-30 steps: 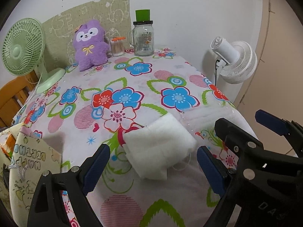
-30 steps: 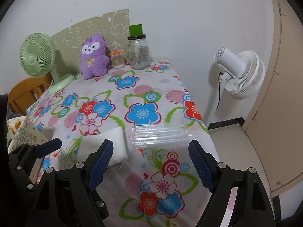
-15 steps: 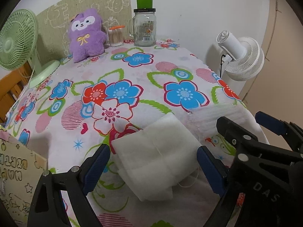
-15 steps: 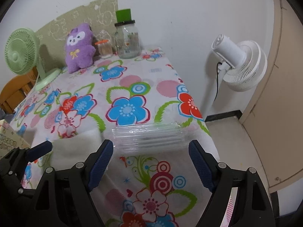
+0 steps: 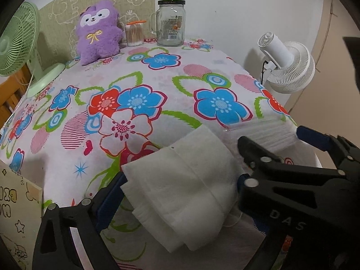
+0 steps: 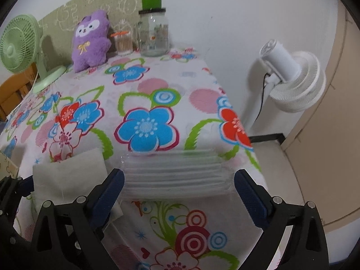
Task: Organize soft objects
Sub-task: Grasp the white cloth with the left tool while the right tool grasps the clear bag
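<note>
A folded stack of white soft pads [image 5: 180,186] lies near the front edge of the flowered table; it also shows in the right wrist view [image 6: 67,175]. My left gripper [image 5: 177,193] is open, its blue fingers on either side of the stack. To the right lies a clear plastic pack of white pads [image 6: 177,175], which also shows in the left wrist view [image 5: 265,135]. My right gripper [image 6: 178,193] is open around that pack. A purple plush toy [image 5: 97,31] sits at the back of the table.
At the back stand a glass jar with a green lid [image 5: 171,24] and a cotton swab tub [image 5: 134,33]. A green fan [image 5: 13,40] is at the left, a white fan [image 5: 285,65] beside the table's right edge. A card [image 5: 15,220] stands at lower left.
Both grippers have moved forward and down: the white stack now lies between the left fingers and the clear pack between the right fingers. Both stay open.
</note>
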